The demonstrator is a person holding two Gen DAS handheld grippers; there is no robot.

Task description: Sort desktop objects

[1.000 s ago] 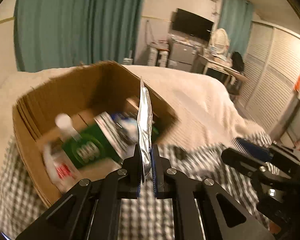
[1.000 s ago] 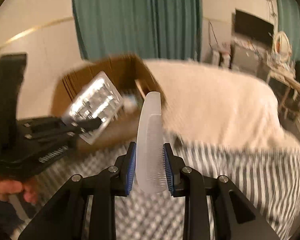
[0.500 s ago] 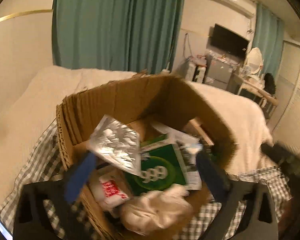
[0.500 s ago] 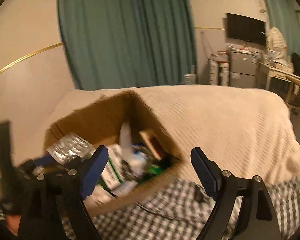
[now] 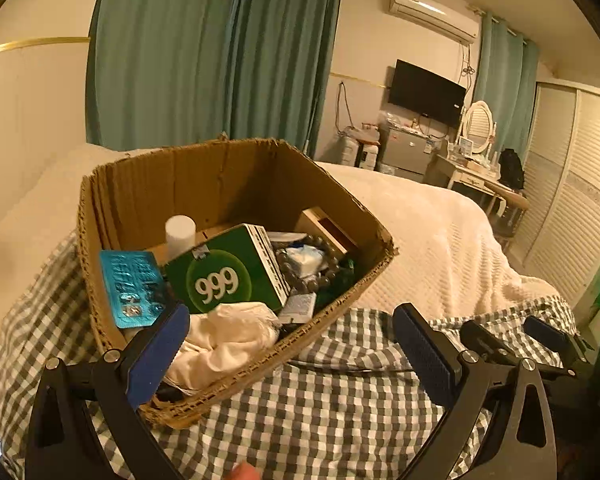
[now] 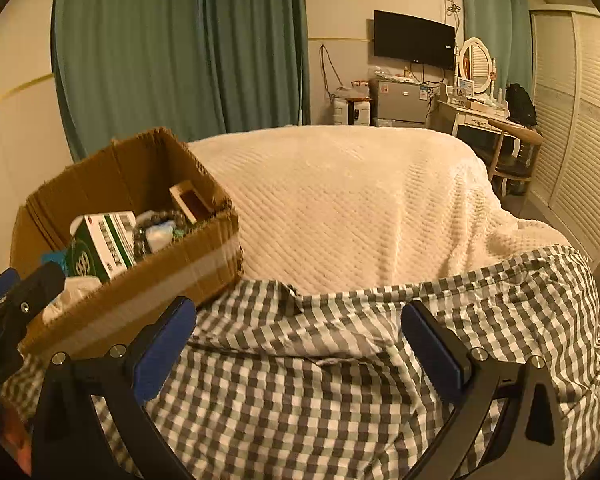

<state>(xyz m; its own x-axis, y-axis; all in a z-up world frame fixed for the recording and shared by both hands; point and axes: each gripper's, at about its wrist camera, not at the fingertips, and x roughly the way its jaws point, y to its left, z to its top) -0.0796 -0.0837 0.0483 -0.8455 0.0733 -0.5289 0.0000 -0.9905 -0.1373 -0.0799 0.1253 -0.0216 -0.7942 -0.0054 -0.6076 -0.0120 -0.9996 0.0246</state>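
Note:
An open cardboard box point(image 5: 228, 168) sits on the checked cloth point(image 5: 320, 408). Inside lie a teal blister pack point(image 5: 132, 288), a green "999" carton point(image 5: 220, 276), a white bottle point(image 5: 180, 232), crumpled white cloth point(image 5: 224, 336) and a bead bracelet point(image 5: 312, 268). My left gripper point(image 5: 290, 320) stands open just before the box's near corner, holding nothing. My right gripper point(image 6: 298, 314) hovers over the checked cloth point(image 6: 300, 400) to the right of the box point(image 6: 112, 176); its jaws are opening, with nothing between them. The white comb cannot be made out.
A cream quilted bed cover point(image 6: 340, 200) stretches behind the box. Teal curtains point(image 5: 204, 60) hang at the back wall. A dressing table point(image 6: 488, 116), a wall screen and louvred wardrobe doors point(image 6: 580, 140) stand far right. A fingertip shows at the left wrist view's bottom edge.
The left gripper let go of the silver blister pack, which now lies in the box. The right gripper released the white comb over the box. Both have opened wide and drawn back lower.

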